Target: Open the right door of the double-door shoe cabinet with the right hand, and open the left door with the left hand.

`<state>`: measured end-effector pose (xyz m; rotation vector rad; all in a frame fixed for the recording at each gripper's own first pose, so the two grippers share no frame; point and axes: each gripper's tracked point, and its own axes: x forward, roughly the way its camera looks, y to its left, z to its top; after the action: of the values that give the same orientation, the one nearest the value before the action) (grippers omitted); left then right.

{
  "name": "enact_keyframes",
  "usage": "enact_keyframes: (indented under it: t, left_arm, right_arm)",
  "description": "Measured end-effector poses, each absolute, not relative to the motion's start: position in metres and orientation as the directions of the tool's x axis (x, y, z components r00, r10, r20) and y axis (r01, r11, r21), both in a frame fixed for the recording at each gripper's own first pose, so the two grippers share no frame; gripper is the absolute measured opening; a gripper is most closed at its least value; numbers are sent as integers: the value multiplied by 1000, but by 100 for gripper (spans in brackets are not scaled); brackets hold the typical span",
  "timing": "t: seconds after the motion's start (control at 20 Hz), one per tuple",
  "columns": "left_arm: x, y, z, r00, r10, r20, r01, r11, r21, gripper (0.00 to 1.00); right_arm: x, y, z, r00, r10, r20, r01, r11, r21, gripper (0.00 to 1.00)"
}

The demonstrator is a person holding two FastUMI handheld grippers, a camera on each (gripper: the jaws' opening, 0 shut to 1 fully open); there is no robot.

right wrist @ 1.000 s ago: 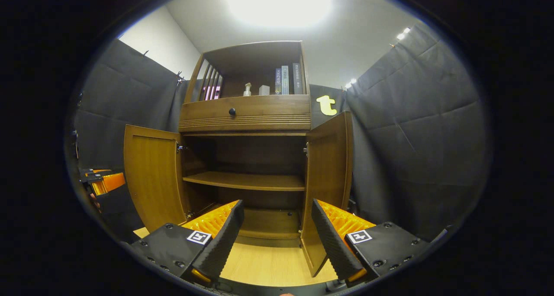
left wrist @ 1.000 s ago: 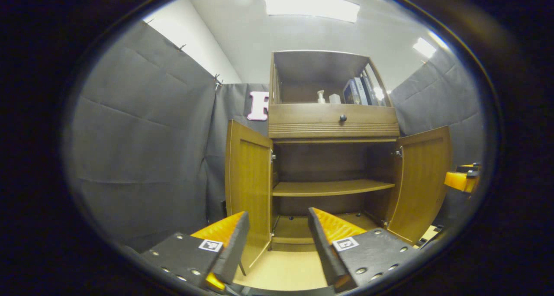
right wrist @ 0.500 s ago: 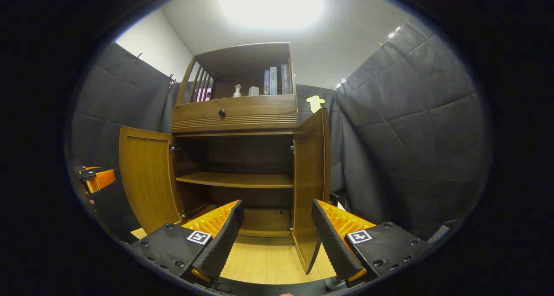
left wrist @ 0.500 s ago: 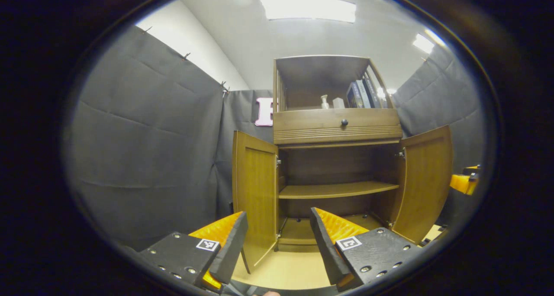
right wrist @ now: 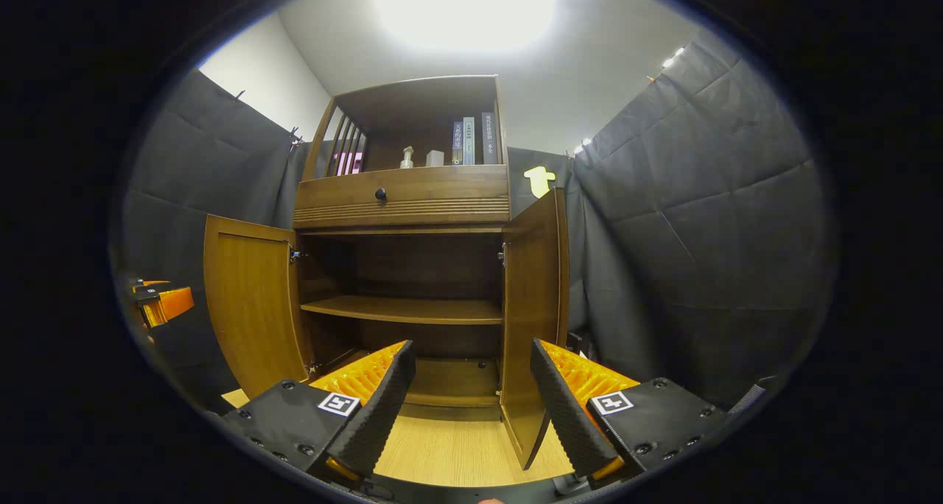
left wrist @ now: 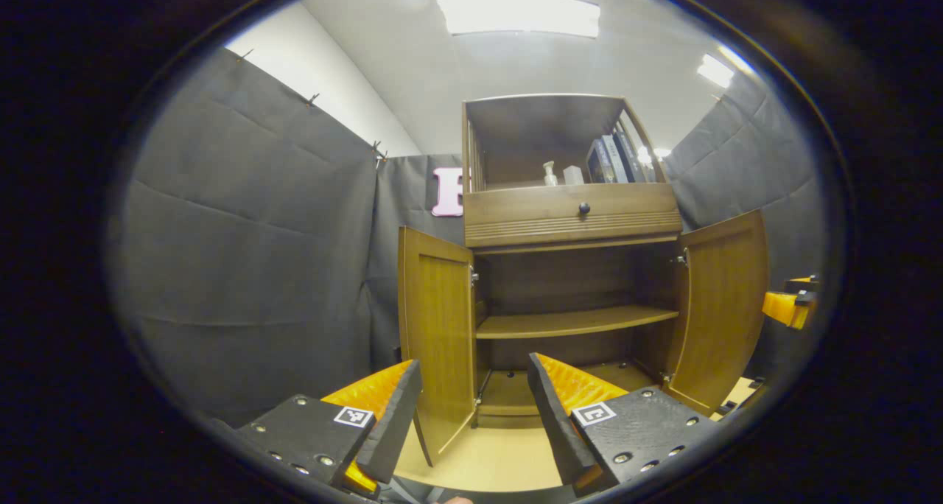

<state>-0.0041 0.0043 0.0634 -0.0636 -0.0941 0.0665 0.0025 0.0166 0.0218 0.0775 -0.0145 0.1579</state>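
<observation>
- With both doors swung wide, cabinet [left wrist: 571,217] standing ahead of both grippers, on the wood floor [right wrist: 457,452] against the booth wall.
- Left gripper [left wrist: 471,408]: fingers spread apart, nothing between them, touching nothing.
- Left door [left wrist: 436,334] just past the left gripper's left finger [left wrist: 390,415] in the left gripper view, edge-on and hinged at the cabinet's left side; a gap between finger and door.
- Right gripper [right wrist: 471,404]: fingers likewise apart and empty.
- Right door [right wrist: 534,320] seen in the right gripper view between the two fingers and beyond them, hinged at the cabinet's right side, lower corner near the right finger [right wrist: 571,412], not touching.
- Inside the open lower part: one bare shelf [right wrist: 405,310] across the middle, bottom board [left wrist: 508,397] below it.
- Above the doors: a drawer [right wrist: 401,194] with a round dark knob [right wrist: 380,194] at its centre.
- On the top shelf over the drawer: a small pump bottle [right wrist: 407,158], a pale box [right wrist: 435,158] beside it, then upright books [right wrist: 471,141] toward the right side.
- Right gripper also at the right edge of the left gripper view, beyond the right door; left gripper at the left edge of the right gripper view, beyond the left door.
</observation>
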Motion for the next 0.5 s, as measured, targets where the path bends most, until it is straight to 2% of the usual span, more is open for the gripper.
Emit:
enact_keyframes:
  t: [0.1, 0.15, 0.25, 0.3, 0.35, 0.4, 0.5]
  left_arm:
    - [-5, 6, 66, 991, 79, 107, -74, 996, -53, 84]
    - [-5, 7, 68, 990, 83, 111, -78, 996, -49, 84]
    - [-4, 9, 68, 991, 82, 104, -77, 996, -52, 84]
    - [-3, 10, 66, 992, 82, 97, -77, 996, -54, 83]
    - [-2, 12, 65, 992, 84, 96, -78, 995, -56, 83]
    - [-1, 12, 65, 992, 85, 94, -80, 995, -58, 82]
    - [-1, 17, 64, 991, 91, 94, -85, 995, -61, 82]
  right_arm:
    - [3, 17, 21, 987, 156, 20, -157, 985, 67, 98]
    - [4, 17, 22, 988, 155, 22, -156, 986, 58, 94]
    - [7, 14, 23, 991, 133, 31, -134, 990, 43, 98]
    - [6, 13, 25, 991, 126, 38, -128, 991, 39, 94]
    - [6, 12, 25, 992, 120, 39, -121, 992, 37, 98]
    - [6, 11, 24, 992, 117, 39, -118, 992, 36, 94]
    - [7, 11, 24, 993, 113, 34, -115, 993, 39, 98]
